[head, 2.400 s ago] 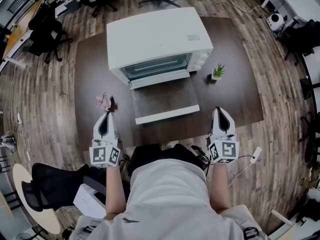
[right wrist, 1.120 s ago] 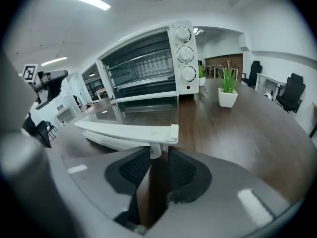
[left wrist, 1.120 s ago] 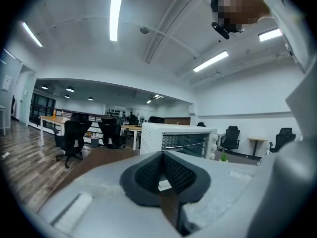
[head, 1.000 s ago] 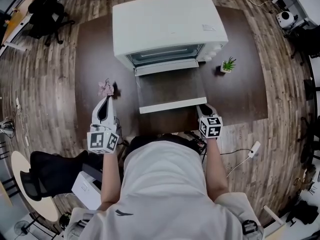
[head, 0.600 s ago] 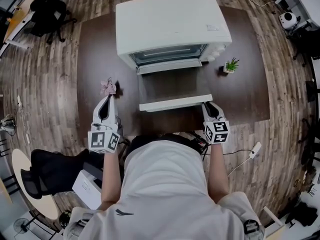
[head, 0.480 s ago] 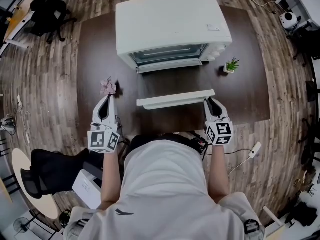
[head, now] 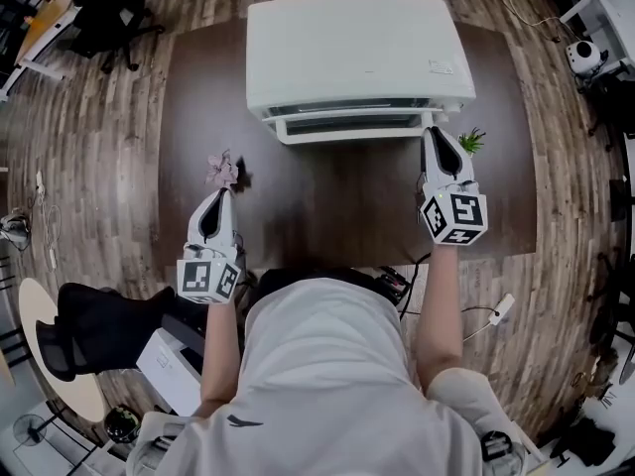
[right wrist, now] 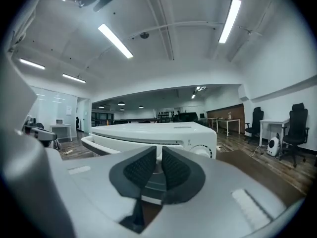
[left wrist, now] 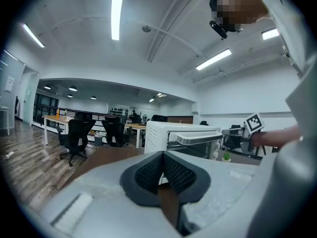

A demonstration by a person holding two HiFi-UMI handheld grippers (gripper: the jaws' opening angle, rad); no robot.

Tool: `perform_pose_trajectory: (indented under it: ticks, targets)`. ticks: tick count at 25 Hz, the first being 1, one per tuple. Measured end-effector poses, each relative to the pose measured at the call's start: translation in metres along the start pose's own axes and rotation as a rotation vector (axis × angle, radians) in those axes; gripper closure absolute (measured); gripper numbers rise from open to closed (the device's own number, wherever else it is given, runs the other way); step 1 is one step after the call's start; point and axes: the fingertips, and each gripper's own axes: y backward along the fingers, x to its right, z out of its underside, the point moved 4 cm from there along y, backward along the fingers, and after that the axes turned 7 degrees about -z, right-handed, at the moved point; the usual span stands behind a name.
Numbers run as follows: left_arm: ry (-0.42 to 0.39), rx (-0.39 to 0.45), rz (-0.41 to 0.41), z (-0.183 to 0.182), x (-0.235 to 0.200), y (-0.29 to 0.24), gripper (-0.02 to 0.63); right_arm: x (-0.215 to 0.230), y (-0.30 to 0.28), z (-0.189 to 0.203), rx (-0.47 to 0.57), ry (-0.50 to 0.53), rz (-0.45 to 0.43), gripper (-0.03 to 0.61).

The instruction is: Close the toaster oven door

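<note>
White boxy toaster oven [head: 357,53] door [head: 347,127] nearly shut. Right gripper [head: 437,135] by door's right end, jaws closing, nothing between. Left gripper [head: 220,196] jaws together, empty

I wore a pale grey short-sleeved shirt [head: 327,385] with a small dark logo [head: 260,436] on the chest. My left tongs [head: 220,196] and right tongs [head: 435,133] had light grey shells and black mesh-textured pads [left wrist: 148,172]. Each carried a cube [head: 454,216] of black-and-white square markers. The right tongs' jaws were closing, nothing between them.
</note>
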Motion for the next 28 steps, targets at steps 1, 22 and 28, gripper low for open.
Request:
perform_pose_trajectory:
  ticks: [1, 22, 28]
  targets:
    - [0.001, -0.001, -0.009, 0.0, -0.003, 0.002, 0.612, 0.002, -0.008, -0.004, 0.006, 0.001, 0.001, 0.544]
    - [0.035, 0.035, 0.034, 0.005, 0.002, 0.0, 0.612, -0.039, 0.083, 0.019, 0.004, -0.045, 0.064, 0.578]
    - [0.027, 0.039, 0.066, 0.001, 0.009, -0.006, 0.612, -0.043, 0.091, 0.025, -0.029, -0.01, 0.088, 0.578]
